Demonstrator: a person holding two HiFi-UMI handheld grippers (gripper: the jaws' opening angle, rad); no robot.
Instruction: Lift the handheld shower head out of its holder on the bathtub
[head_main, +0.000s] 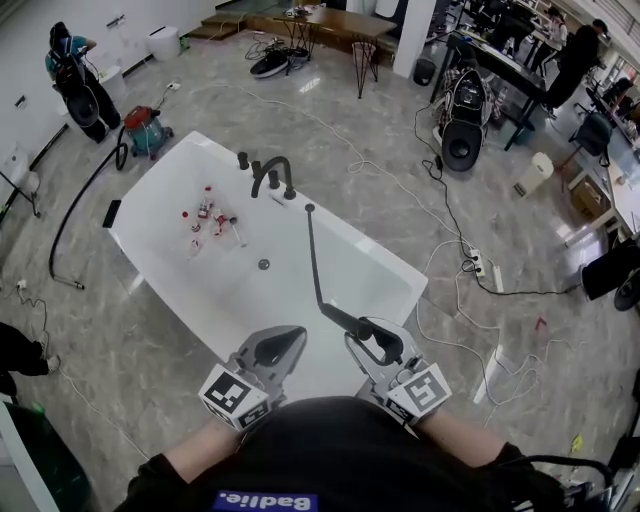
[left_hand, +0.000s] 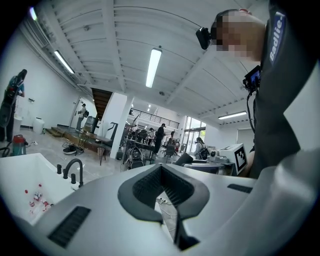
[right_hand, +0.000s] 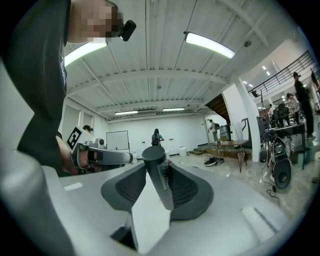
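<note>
Both hands sit close to the torso, grippers level over the tub's (head_main: 165, 185) near end. The right gripper (head_main: 375, 338) clamps the shower head (head_main: 347, 321), its hose (head_main: 313, 250) running to the rim. The left gripper's (head_main: 288, 338) jaws are together, empty.

The small red and white things (head_main: 208, 218) lying in the bathtub (head_main: 370, 270), well beyond both tongs, are too small to name. The shower head (right_hand: 157, 170) has its lower handle hidden between the pads of the right tongs (right_hand: 159, 186). In the left gripper view, the picture's edge cuts off the bathtub to the left of the left tongs (left_hand: 162, 186).
</note>
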